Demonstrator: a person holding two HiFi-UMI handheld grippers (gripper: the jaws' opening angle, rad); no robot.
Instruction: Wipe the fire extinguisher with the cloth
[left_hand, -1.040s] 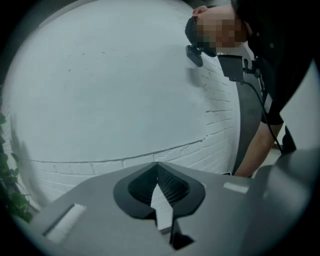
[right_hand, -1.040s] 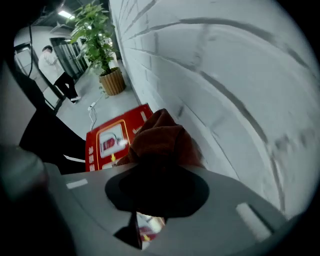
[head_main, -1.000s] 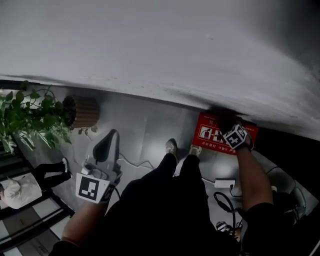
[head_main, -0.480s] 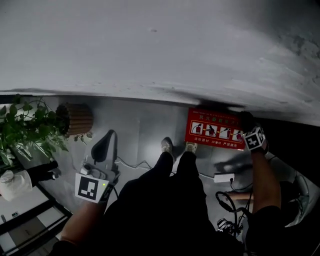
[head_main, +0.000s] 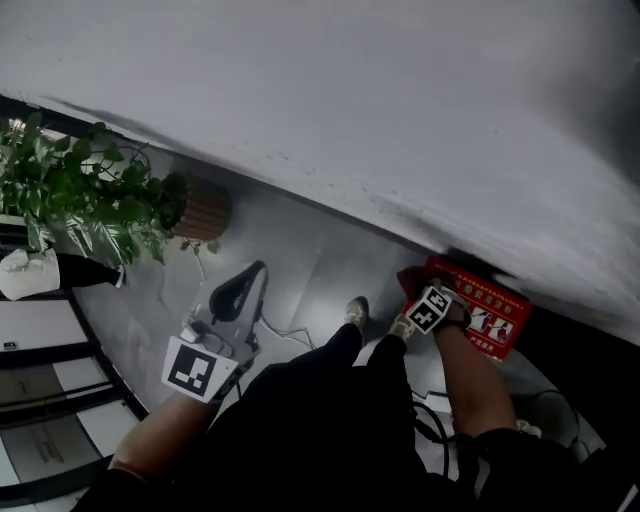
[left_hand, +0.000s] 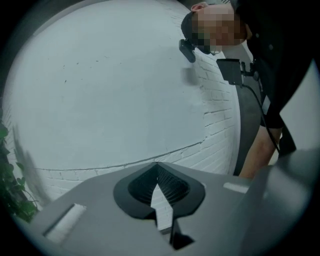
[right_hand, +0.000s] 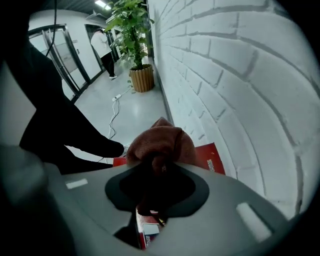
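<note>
Grippers: two, the left gripper and the right gripper
Marker cubes: two, one on the left gripper and one on the right
Cloths: one, a brown cloth
Red boxes: one, a red box with a strip of pictures on its face, low against the wall
Potted plants: one, a leafy plant in a ribbed pot
Shoes: two, one shoe beside the other shoe
Bystanders: one, a bystander in a white top, well apart down the corridor
White floor cables: one, a white cable
Brick walls: one, a white brick wall
</note>
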